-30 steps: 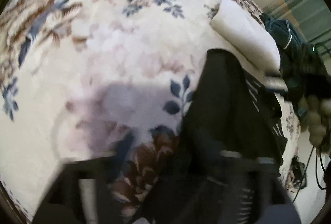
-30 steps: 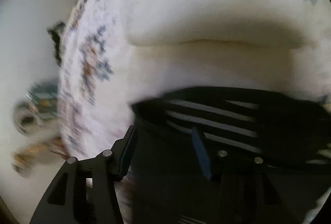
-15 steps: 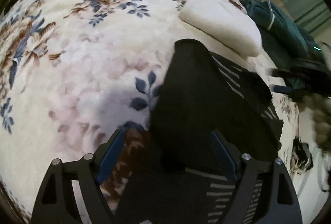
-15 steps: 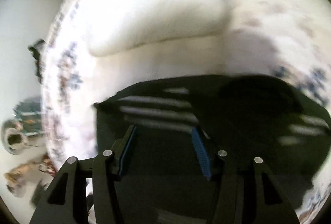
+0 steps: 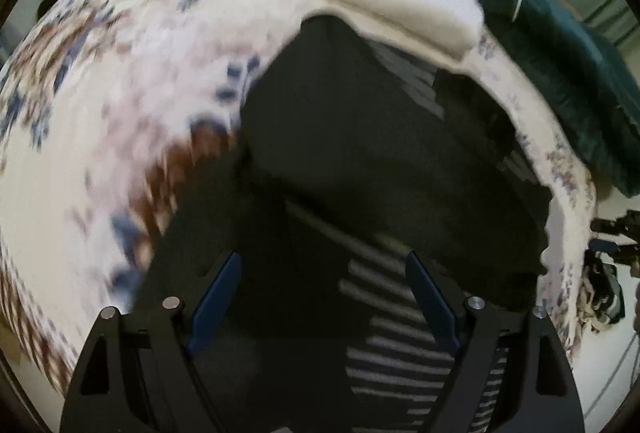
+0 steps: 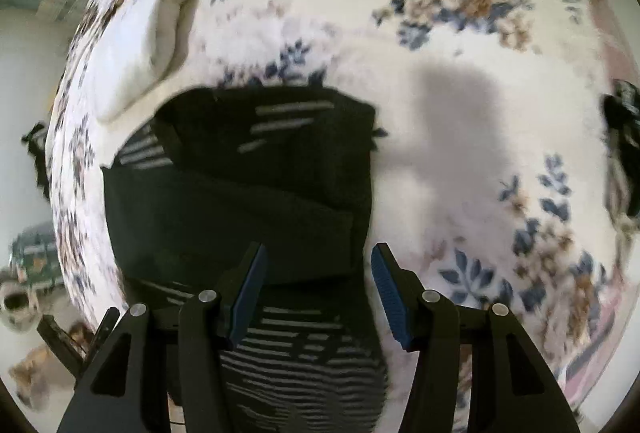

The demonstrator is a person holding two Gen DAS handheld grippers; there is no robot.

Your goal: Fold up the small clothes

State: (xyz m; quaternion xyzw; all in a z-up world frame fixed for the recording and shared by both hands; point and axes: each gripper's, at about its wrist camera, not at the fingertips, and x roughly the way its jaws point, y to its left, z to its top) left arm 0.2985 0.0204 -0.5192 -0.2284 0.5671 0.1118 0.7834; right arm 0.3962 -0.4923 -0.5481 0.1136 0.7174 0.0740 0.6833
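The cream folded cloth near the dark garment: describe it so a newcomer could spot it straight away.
Start from the floral blanket that covers the whole surface, then find the black garment with white stripes lying on it. Just beyond the garment's far edge lies the cream folded cloth, a thick plain pad. It is the only unpatterned pale item, unlike the flowered blanket and the dark green clothing beside it.

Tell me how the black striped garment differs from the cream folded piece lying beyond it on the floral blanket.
The black striped garment is dark with pale stripes; the cream folded piece is plain and light. The garment is spread wide with flaps folded over one another; the cream piece is a compact, thick bundle. The garment lies under both pairs of fingers; the cream piece sits farther off, at the blanket's edge. Both rest on the blanket.
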